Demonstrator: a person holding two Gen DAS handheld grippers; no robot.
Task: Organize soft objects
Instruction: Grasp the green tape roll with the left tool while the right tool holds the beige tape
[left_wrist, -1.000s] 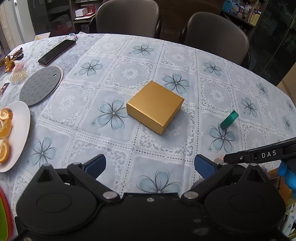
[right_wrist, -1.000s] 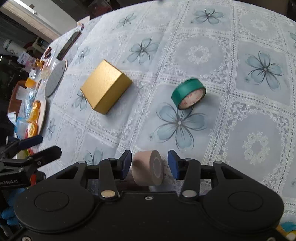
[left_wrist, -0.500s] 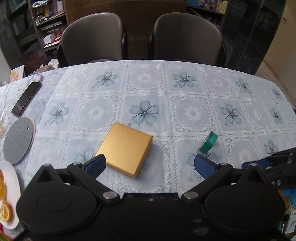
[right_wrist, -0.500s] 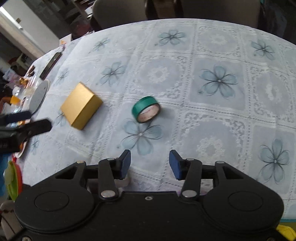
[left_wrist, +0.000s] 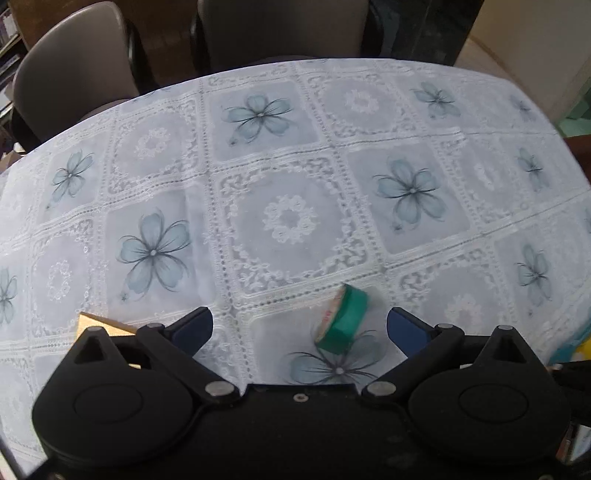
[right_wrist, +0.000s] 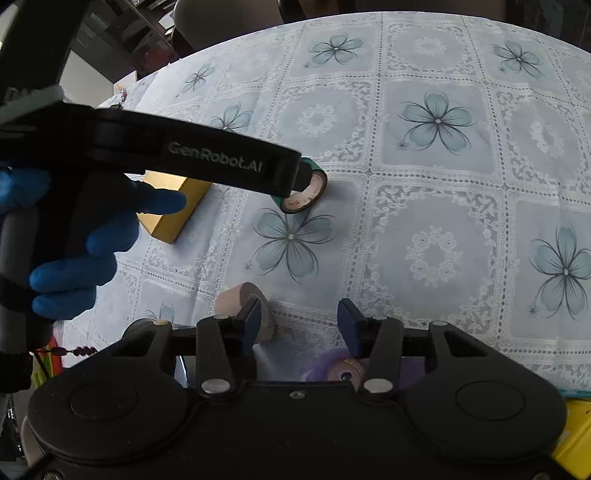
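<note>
A green tape roll (left_wrist: 341, 319) stands on its edge on the flowered tablecloth, between the open fingers of my left gripper (left_wrist: 299, 326), nearer the right finger and touching neither. It also shows in the right wrist view (right_wrist: 306, 190), partly behind the left gripper's finger. My right gripper (right_wrist: 297, 319) is open and empty near the table's front edge. A beige tape roll (right_wrist: 242, 301) stands just left of its left finger. A purple soft toy (right_wrist: 341, 369) lies under the right gripper, mostly hidden.
A gold box (right_wrist: 173, 206) lies left of the green roll; its corner shows in the left wrist view (left_wrist: 99, 325). Two brown chairs (left_wrist: 74, 66) stand at the table's far side. A yellow thing (right_wrist: 576, 424) is at the front right.
My left gripper has moved right and forward so the green roll now sits between its fingers. My right gripper let go of the beige roll and has drawn back; the roll stands beside it.
</note>
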